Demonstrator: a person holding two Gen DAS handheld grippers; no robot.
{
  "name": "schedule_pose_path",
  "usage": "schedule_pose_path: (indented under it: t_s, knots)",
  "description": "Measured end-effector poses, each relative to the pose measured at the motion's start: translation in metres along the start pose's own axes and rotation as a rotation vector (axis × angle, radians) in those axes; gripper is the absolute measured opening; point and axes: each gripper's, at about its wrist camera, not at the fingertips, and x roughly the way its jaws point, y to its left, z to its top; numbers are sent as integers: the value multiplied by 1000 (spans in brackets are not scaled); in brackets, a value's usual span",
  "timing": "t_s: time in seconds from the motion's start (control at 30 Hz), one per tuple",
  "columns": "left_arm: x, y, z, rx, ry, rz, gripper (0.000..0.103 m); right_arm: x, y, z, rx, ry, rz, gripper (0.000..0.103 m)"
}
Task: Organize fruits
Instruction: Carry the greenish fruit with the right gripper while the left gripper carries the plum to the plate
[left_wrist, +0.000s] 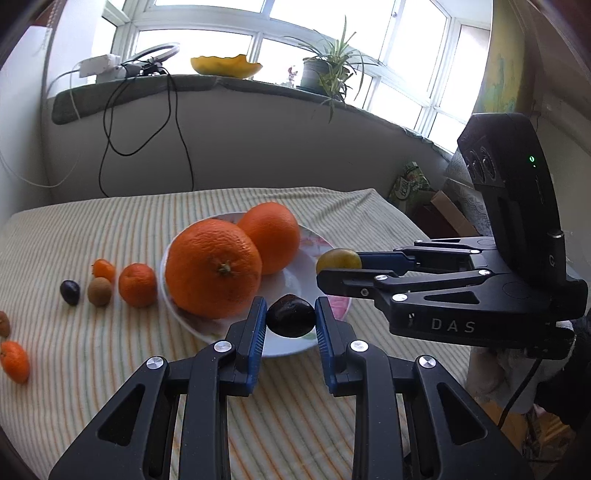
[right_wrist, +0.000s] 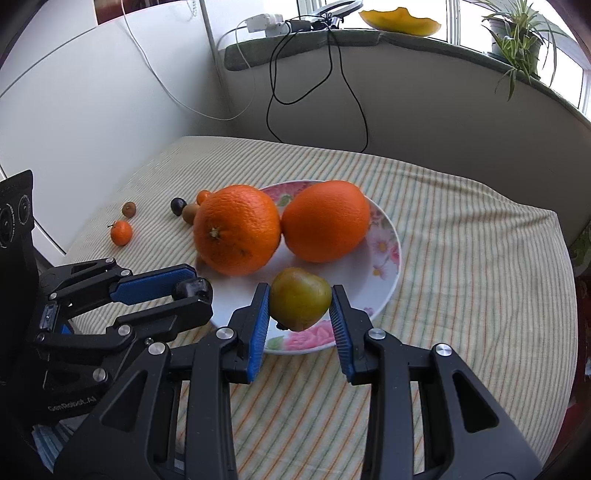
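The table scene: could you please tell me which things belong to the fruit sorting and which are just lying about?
Part of the job:
- dark plum in left gripper
- green-yellow fruit in right gripper
- two oranges on the plate
- mandarins and small fruits on the cloth

Lying about:
- potted plant
- cables
- yellow bowl

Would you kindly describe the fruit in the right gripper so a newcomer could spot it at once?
Find the floral plate on the striped tablecloth, with two big oranges on it. Just above its near rim, the right gripper clamps a yellow-green plum, the only greenish fruit; the left gripper's is nearly black.
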Motion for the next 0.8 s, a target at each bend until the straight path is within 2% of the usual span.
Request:
schedule_pose_path:
  t_s: [0.23, 0.8]
  knots:
    - [16, -11, 5, 35, 7, 10, 25, 8, -27, 3, 40, 10, -23, 34]
    - [33, -16, 12, 59, 16, 56, 25, 22, -37, 10, 52, 18, -14, 34]
